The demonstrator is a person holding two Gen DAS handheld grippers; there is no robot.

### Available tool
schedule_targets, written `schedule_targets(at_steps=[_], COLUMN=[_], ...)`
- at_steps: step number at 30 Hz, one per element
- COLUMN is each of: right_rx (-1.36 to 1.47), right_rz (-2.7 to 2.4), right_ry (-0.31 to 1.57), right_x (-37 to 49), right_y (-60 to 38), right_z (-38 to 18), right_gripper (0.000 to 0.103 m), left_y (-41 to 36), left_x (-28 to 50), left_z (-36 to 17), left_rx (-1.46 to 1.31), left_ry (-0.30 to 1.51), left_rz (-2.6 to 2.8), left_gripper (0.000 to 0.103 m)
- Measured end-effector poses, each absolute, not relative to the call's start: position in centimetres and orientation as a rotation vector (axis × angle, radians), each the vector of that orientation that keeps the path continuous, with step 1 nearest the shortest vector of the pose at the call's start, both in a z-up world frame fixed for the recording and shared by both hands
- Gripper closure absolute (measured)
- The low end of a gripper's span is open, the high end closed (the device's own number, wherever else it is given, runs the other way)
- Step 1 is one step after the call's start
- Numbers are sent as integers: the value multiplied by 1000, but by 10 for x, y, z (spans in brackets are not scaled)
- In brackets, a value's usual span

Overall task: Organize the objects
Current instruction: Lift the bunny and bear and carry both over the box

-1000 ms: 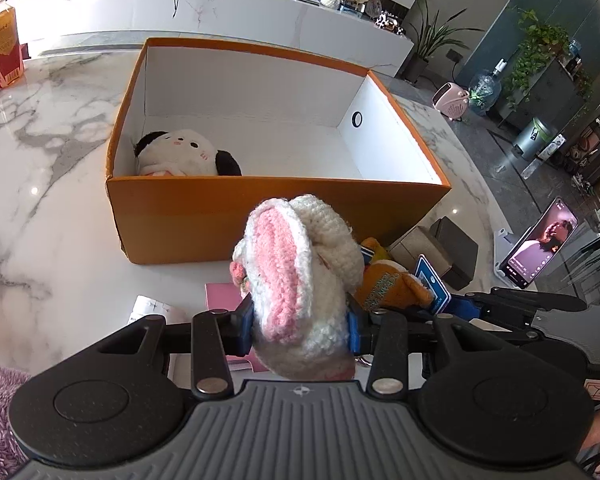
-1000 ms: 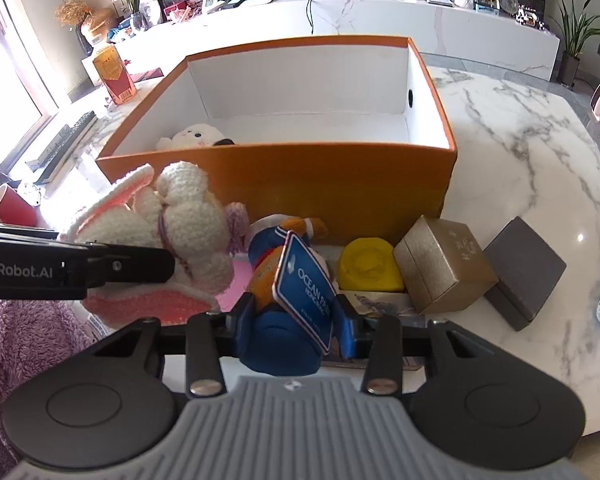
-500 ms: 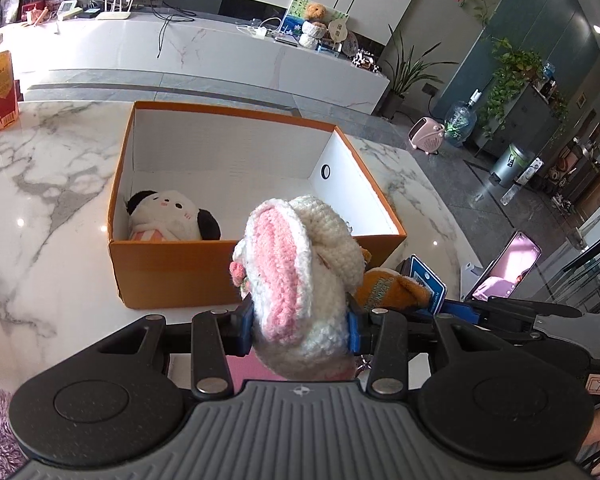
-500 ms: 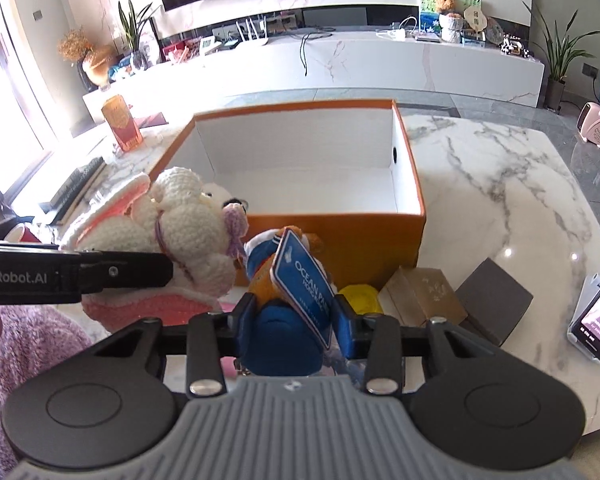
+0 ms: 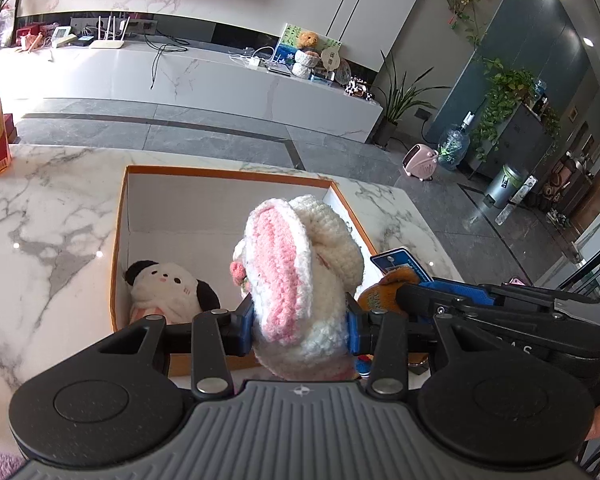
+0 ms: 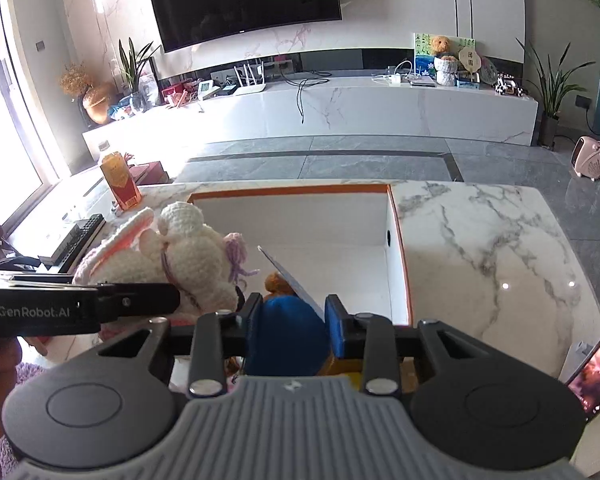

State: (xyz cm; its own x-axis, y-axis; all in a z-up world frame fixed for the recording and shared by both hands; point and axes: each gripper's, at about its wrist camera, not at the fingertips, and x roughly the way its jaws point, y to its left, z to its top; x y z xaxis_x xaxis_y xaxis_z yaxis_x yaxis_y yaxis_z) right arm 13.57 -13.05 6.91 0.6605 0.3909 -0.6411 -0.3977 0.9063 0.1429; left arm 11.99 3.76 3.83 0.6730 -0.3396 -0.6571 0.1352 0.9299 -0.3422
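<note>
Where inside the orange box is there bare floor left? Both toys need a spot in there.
The orange cardboard box holds only the black-eared white plush, in its near left corner. The white floor behind that plush and across to the right wall with the round hole is bare. The near edge, under both held toys, is hidden.

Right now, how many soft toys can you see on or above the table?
3: a crocheted bunny in the left gripper, a blue-and-orange toy in the right gripper, and a black-eared plush inside the orange box. Others may be hidden below.
</note>
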Motion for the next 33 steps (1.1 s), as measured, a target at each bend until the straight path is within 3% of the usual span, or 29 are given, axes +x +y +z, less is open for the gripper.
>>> schedule_targets(at_steps=[20, 21, 22, 29, 30, 33], right_rx=[25, 20, 11, -16, -5, 24], right_rz=[478, 474, 467, 442, 433, 409], right_ry=[797, 792, 786, 814, 810, 780], right_x=[232, 236, 241, 265, 263, 253], right_y=[-100, -97, -94, -80, -82, -90], right_z=[58, 58, 58, 50, 50, 54], right_gripper=[87, 102, 103, 103, 97, 95], left_y=[57, 57, 57, 60, 60, 59], left_x=[173, 174, 177, 179, 178, 176], left_z=[12, 10, 8, -3, -5, -9], left_rx=[-291, -290, -288, -267, -263, -261], left_ry=[863, 868, 872, 897, 899, 909], left_rz=[-241, -237, -232, -203, -199, -191], left_gripper=[55, 55, 55, 55, 55, 55])
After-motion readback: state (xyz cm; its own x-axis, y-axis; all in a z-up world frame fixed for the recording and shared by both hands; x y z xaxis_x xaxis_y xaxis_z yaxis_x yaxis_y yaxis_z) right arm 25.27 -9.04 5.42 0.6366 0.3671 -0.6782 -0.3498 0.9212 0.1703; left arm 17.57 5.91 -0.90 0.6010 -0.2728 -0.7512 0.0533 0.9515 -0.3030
